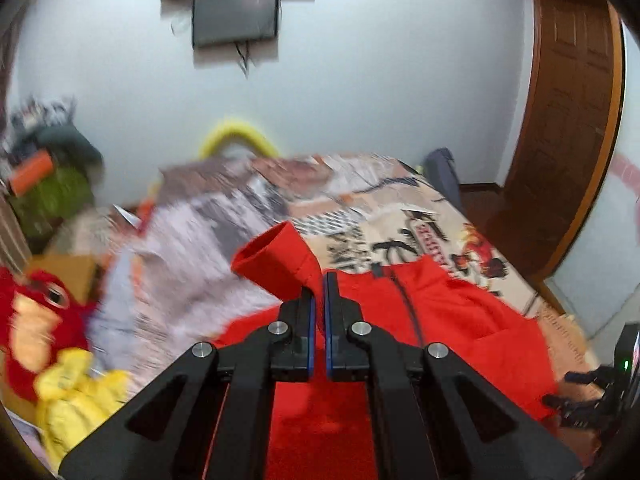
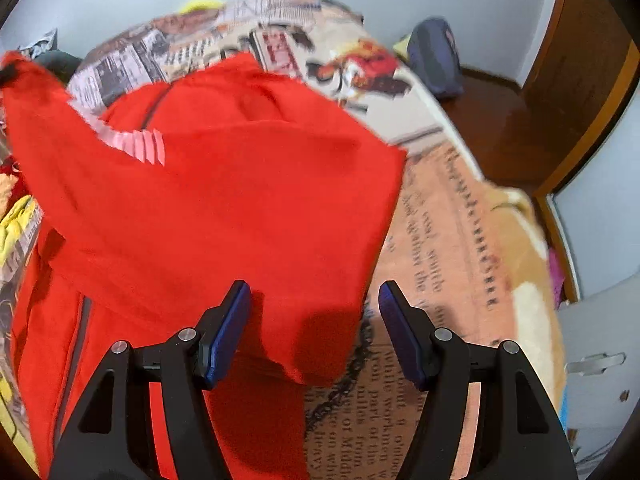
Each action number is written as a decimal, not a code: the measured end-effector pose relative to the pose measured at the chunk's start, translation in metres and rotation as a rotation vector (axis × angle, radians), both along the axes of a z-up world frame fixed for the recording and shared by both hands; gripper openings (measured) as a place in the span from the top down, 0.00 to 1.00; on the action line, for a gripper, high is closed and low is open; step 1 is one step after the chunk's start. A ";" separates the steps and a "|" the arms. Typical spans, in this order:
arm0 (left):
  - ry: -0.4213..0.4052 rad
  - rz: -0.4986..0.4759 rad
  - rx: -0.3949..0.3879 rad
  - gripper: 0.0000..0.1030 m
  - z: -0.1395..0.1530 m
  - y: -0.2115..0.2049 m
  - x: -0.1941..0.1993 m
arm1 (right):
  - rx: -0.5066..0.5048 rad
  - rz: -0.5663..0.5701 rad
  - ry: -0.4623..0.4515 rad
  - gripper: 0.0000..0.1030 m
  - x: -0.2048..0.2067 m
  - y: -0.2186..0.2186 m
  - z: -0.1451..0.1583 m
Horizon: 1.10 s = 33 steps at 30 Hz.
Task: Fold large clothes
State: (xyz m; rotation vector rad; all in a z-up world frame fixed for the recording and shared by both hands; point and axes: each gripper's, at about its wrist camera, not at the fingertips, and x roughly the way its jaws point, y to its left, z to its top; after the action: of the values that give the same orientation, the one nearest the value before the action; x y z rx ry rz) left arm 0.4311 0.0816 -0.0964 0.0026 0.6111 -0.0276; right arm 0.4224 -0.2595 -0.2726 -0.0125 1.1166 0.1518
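Note:
A large red jacket (image 1: 440,312) with a dark zip lies on a bed with a printed cover (image 1: 360,208). My left gripper (image 1: 319,292) is shut on the jacket's sleeve; the cuff (image 1: 272,256) sticks up just beyond the fingertips. In the right wrist view the jacket (image 2: 224,184) is spread below, with a white striped logo (image 2: 140,144) near the left. My right gripper (image 2: 314,300) is open and empty, just above the jacket's near right edge. The far end of the lifted sleeve (image 2: 16,68) shows at the upper left.
A red and yellow plush toy (image 1: 44,320) lies at the bed's left. A wall-mounted screen (image 1: 236,0) hangs above. A wooden door (image 1: 568,128) stands at the right. A dark blue bag (image 2: 434,60) sits on the floor beyond the bed. A grey cabinet (image 2: 600,344) is at the right.

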 end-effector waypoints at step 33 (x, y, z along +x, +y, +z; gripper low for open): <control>0.550 0.093 0.064 0.67 -0.169 0.102 -0.083 | -0.013 0.019 0.073 0.38 -0.001 0.015 -0.002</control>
State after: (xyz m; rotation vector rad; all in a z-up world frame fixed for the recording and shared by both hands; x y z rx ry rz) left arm 0.3478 0.1833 -0.2651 0.0296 1.1616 0.0850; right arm 0.4211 -0.2441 -0.2743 -0.0291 1.1901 0.1628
